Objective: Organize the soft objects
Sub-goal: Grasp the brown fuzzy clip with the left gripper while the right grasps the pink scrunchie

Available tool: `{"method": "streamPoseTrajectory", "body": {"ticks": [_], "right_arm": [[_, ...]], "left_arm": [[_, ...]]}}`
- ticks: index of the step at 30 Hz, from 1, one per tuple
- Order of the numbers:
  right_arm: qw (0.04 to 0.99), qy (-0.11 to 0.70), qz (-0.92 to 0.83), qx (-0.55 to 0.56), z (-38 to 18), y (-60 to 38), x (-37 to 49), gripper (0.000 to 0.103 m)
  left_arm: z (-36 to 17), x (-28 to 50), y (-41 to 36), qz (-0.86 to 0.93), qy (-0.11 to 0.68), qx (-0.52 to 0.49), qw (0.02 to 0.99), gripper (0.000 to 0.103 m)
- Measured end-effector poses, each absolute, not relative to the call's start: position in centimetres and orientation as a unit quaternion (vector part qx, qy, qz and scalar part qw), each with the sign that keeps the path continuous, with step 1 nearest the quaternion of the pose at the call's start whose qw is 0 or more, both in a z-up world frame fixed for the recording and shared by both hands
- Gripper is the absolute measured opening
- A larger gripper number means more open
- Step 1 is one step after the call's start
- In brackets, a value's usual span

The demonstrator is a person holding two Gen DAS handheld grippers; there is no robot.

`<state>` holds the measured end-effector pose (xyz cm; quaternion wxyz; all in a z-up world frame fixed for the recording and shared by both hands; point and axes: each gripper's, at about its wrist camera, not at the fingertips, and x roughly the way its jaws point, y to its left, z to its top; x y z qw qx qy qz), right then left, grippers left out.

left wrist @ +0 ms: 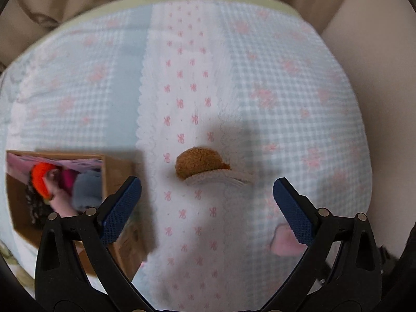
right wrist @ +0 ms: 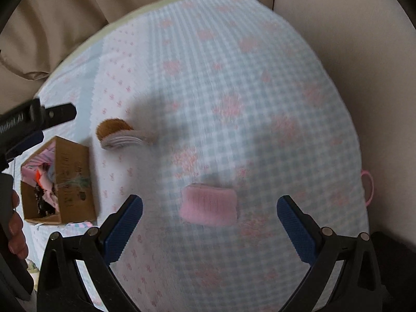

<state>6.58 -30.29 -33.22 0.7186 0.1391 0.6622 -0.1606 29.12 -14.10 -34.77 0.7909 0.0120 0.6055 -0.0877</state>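
Your right gripper (right wrist: 209, 227) stands released, jaws spread wide; the pink soft object (right wrist: 209, 205) lies on the bed (right wrist: 260, 104) dead ahead between its fingers, long axis crosswise; your left gripper (left wrist: 206, 208), also released, faces the brown soft object (left wrist: 200, 165); the cardboard box (right wrist: 75, 179) sits toward the bed's left edge.

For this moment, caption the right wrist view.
Open right claw over a pink cloth on the bedspread, box at left.
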Motion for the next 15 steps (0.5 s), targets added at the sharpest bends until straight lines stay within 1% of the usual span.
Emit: {"method": "streamPoseTrajectory", "body": {"ticks": [2, 7, 12, 15], "right_arm": [[0.705, 0.677, -0.161, 0.136, -34.9, -30.2, 7.0, 0.103], [0.674, 0.704, -0.166, 0.151, -38.8, -30.4, 7.2, 0.103], [0.653, 0.718, -0.175, 0.163, -41.5, -30.8, 6.7, 0.103], [0.647, 0.722, -0.181, 0.168, -42.5, -30.8, 6.4, 0.103]], "left_arm": [[-36.5, 30.0, -14.1, -0.085, 0.618, 0.01, 0.781, 0.098], [-40.4, 31.7, -14.5, -0.082, 0.64, 0.014, 0.764, 0.098], [-43.3, 33.2, -14.6, -0.072, 0.653, 0.017, 0.754, 0.096], [-45.1, 33.8, -14.6, -0.066, 0.662, 0.018, 0.746, 0.092]]}}
